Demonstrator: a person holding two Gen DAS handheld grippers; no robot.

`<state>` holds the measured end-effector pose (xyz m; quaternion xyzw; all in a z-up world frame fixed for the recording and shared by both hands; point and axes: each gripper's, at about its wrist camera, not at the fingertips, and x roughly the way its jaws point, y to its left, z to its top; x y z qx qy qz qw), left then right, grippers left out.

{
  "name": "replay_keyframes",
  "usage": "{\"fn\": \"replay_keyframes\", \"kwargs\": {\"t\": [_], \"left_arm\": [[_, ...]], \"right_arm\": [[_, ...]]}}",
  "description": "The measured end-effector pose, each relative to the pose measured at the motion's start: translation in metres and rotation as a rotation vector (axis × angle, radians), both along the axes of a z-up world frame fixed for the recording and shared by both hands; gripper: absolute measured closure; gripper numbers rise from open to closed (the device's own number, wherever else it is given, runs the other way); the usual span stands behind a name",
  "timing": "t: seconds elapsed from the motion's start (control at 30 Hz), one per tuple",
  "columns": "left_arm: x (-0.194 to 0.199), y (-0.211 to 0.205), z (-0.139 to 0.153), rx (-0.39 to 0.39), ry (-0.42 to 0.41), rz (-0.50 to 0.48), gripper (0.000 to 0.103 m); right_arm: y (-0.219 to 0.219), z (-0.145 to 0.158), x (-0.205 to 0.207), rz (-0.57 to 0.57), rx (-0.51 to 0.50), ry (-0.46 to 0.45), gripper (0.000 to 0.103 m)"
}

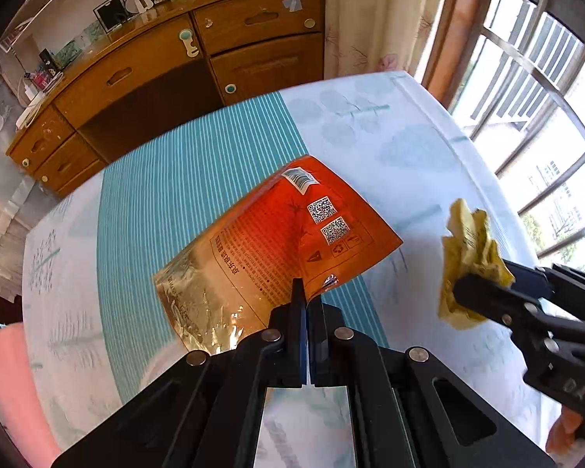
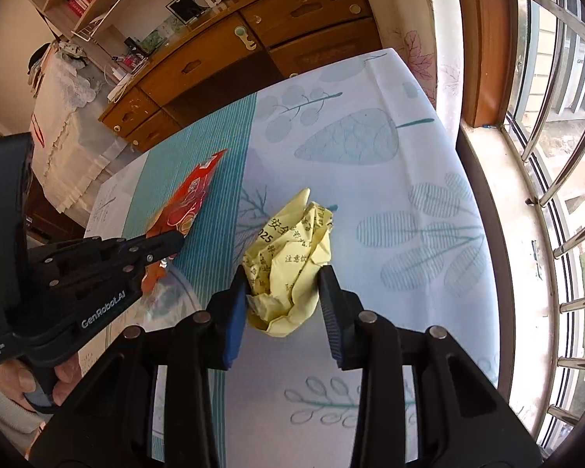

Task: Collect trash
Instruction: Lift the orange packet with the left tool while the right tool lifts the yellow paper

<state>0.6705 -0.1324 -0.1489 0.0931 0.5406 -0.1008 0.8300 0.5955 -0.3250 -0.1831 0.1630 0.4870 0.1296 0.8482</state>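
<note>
My left gripper is shut on the edge of an orange foil snack bag and holds it above the bed; the bag also shows edge-on in the right wrist view. My right gripper is shut on a crumpled yellow paper ball with black printed characters, lifted off the sheet. In the left wrist view the paper ball and the right gripper sit to the right of the bag. In the right wrist view the left gripper is at the left.
A bed with a white leaf-print sheet and a teal striped band lies below. A wooden dresser with drawers stands beyond it. A barred window runs along the right. A pink item lies at the left.
</note>
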Motion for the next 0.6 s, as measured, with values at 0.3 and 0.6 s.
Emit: {"fn": "replay_keyframes", "kwargs": {"t": [0.3, 0.6], "left_arm": [[-0.154, 0.031, 0.042, -0.074, -0.045, -0.011, 0.103], [-0.33, 0.089, 0.096, -0.151, -0.116, -0.059, 0.103]], "right_arm": [[0.043, 0.035, -0.136, -0.008, -0.038, -0.02, 0.072], [0.115, 0.081, -0.318, -0.039, -0.031, -0.073, 0.072]]}}
